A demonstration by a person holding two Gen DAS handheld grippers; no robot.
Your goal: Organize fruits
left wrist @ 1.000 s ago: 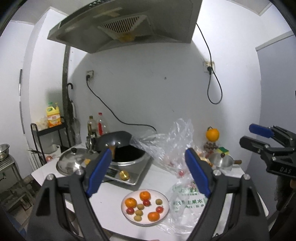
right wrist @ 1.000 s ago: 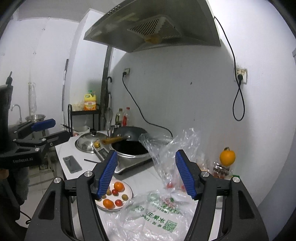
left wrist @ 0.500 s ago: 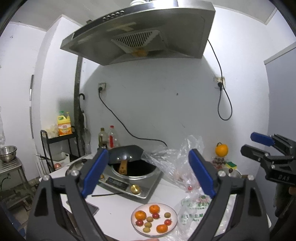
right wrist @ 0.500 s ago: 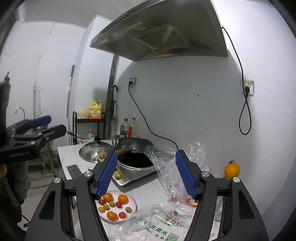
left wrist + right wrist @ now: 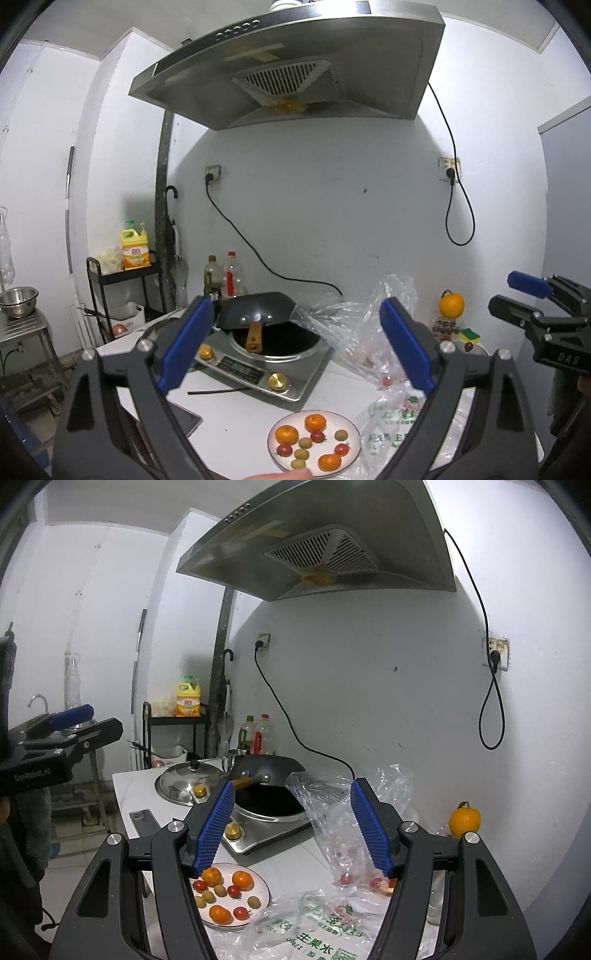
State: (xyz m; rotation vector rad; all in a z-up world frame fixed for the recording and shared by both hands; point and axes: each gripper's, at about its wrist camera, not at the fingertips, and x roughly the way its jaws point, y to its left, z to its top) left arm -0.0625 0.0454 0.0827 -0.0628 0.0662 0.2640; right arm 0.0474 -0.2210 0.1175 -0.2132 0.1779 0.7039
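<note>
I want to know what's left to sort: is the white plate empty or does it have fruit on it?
Not empty. The white plate holds small oranges, red fruits and greenish ones, spread apart.

One plate near desk's front edge. On plate: three oranges, three red tomatoes, four green fruits. One larger orange by wall at desk's right end. Two plastic bags. One wok, one lid, two bottles, one phone. Tomatoes inside bag: count unclear.
</note>
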